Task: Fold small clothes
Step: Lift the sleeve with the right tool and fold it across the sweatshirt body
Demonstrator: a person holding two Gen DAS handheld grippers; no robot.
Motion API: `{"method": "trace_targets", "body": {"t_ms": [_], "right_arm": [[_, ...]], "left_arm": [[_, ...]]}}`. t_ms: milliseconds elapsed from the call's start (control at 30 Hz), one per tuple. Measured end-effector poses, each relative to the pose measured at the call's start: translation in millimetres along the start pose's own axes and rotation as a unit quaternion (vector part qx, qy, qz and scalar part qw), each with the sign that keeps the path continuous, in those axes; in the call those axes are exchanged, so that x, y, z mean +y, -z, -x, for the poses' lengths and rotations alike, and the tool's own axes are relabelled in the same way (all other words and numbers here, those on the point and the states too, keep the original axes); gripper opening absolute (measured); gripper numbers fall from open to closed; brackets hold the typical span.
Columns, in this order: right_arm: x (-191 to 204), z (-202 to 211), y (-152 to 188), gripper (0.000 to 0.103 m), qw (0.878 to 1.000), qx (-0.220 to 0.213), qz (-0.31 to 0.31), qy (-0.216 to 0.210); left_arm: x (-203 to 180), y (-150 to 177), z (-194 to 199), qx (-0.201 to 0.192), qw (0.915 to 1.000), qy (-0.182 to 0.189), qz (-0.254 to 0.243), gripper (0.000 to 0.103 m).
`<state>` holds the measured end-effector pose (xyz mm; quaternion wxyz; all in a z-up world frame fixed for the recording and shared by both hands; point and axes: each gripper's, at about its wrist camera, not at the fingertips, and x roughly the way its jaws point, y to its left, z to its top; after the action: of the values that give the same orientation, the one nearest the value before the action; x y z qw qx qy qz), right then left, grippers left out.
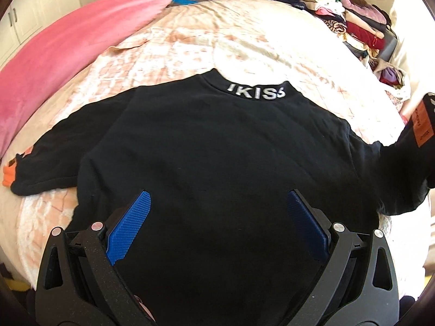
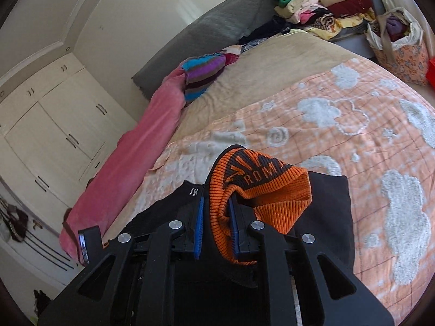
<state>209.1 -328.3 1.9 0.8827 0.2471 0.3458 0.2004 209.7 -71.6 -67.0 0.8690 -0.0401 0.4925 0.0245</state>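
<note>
Right claw (image 2: 216, 212) pinching orange ribbed cuff (image 2: 261, 190) of black sweatshirt (image 1: 217, 149), sleeve lifted off bed. Left claw (image 1: 217, 203) spread wide over sweatshirt's lower body. Sweatshirt lies flat on peach patterned blanket (image 2: 339, 125), collar away; pink blanket (image 1: 68, 54) alongside, folded clothes pile (image 2: 320, 8) beyond.

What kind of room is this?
Most likely a bedroom at home. There is a big bed with a patterned blanket, a white built-in wardrobe along the wall, and a pile of folded clothes at the far end of the bed.
</note>
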Motion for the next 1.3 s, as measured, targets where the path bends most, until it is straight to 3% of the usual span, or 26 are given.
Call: {"method": "trace_targets", "body": {"t_ms": [267, 567, 633, 767, 900, 1000, 1067, 1167, 1300], "right_arm": [[43, -58, 16, 0.015, 0.997, 0.057, 0.036, -0.037], [63, -125, 59, 0.018, 0.988, 0.124, 0.09, -0.029], [62, -132, 66, 0.022, 0.986, 0.135, 0.093, -0.029], [57, -137, 72, 0.056, 0.984, 0.15, 0.089, -0.041], [54, -130, 68, 0.057, 0.982, 0.155, 0.084, -0.063], [58, -120, 59, 0.071, 0.98, 0.157, 0.08, -0.093], [61, -111, 53, 0.071, 0.98, 0.148, 0.081, -0.105], [55, -96, 41, 0.071, 0.985, 0.131, 0.075, -0.087], [37, -85, 29, 0.071, 0.99, 0.111, 0.092, -0.003]], "left_arm": [[36, -5, 9, -0.008, 0.9994, -0.003, 0.034, 0.094], [74, -7, 5, -0.006, 0.9972, -0.01, 0.073, 0.094], [78, -8, 3, -0.004, 0.9966, -0.01, 0.081, 0.094], [79, -5, -2, 0.002, 0.9966, -0.004, 0.083, 0.094], [73, -4, -6, 0.008, 0.9968, 0.001, 0.08, 0.094], [66, -2, -8, 0.01, 0.9973, 0.006, 0.073, 0.094], [63, -1, -9, 0.012, 0.9974, 0.009, 0.071, 0.094], [54, 3, -13, 0.021, 0.9977, 0.018, 0.062, 0.094], [37, 6, -18, 0.035, 0.9965, 0.051, 0.056, 0.094]]}}
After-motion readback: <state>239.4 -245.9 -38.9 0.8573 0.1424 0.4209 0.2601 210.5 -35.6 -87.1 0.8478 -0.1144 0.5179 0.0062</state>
